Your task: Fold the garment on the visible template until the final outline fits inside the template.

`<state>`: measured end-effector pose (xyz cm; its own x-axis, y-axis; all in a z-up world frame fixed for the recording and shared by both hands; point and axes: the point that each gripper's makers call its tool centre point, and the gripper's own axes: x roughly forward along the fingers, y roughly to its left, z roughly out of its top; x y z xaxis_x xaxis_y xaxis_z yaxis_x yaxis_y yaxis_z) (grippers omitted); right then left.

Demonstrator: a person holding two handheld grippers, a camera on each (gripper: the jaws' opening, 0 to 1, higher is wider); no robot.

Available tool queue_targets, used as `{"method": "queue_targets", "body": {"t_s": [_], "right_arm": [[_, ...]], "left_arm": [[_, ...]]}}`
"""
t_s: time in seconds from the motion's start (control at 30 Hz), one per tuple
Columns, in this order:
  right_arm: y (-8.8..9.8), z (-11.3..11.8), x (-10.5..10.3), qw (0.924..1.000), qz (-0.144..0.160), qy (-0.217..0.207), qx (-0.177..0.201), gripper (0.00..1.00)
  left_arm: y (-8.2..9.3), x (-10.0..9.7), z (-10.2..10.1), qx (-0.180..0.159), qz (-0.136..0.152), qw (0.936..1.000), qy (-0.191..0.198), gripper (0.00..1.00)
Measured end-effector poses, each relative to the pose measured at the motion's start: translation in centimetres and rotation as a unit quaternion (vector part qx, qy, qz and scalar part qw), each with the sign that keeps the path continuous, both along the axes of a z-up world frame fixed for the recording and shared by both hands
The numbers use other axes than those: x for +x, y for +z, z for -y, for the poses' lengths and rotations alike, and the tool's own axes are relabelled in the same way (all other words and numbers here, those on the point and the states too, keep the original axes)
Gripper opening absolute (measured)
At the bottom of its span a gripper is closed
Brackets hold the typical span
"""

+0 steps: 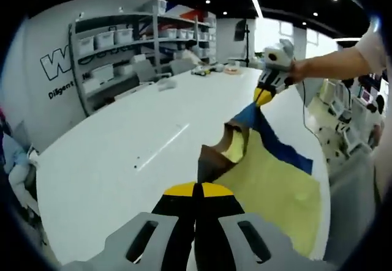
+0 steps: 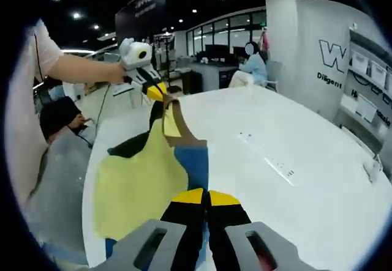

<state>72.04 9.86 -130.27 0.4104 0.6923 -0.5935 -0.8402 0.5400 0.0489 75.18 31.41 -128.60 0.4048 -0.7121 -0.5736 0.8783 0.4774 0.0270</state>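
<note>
The garment (image 1: 269, 179), a yellow piece with blue and brown panels, hangs stretched between the two tools above the near edge of the white surface (image 1: 122, 155). In the left gripper view, the left tool (image 1: 196, 191) has its jaws pressed together on a brown corner of the cloth, and the fabric runs away from it toward the right tool (image 1: 264, 95), which pinches the far blue corner. The right gripper view mirrors this: the right tool (image 2: 200, 196) is clamped on the blue-and-yellow edge, with the left tool (image 2: 156, 92) holding the opposite end.

The long axis of the garment lies along the line joining the tools, roughly parallel to the surface's edge (much of the yellow panel sags down over that edge). No template outline can be made out on the surface. The next move, as I judge it, calls for carrying both ends inward over the surface together; neither hand is clearly nearer.
</note>
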Motion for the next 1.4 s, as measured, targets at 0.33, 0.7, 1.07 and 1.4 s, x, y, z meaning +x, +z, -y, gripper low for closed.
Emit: {"method": "queue_targets", "body": {"t_s": [0.33,0.7,1.07,1.4], "right_arm": [[-6.2,0.9,6.4,0.9969,-0.008,-0.059,-0.051,0.0],[-8.0,1.2,8.9,0.9873,0.012,-0.12,-0.103,0.01],[-8.0,-1.9,-0.6,0.9952,0.025,-0.058,-0.075,0.06],[-7.9,-6.9,-12.8,0.9987,0.027,0.015,-0.041,0.18]], "left_arm": [[-5.3,5.3,-1.0,0.045,-0.023,0.9971,0.057,0.01],[-6.4,8.1,-2.4,0.058,-0.007,0.9905,0.124,0.05],[-5.1,-0.2,-4.4,0.017,-0.029,0.9949,0.095,0.19],[-8.1,-12.7,-11.1,-0.004,-0.101,0.9853,0.138,0.35]]}}
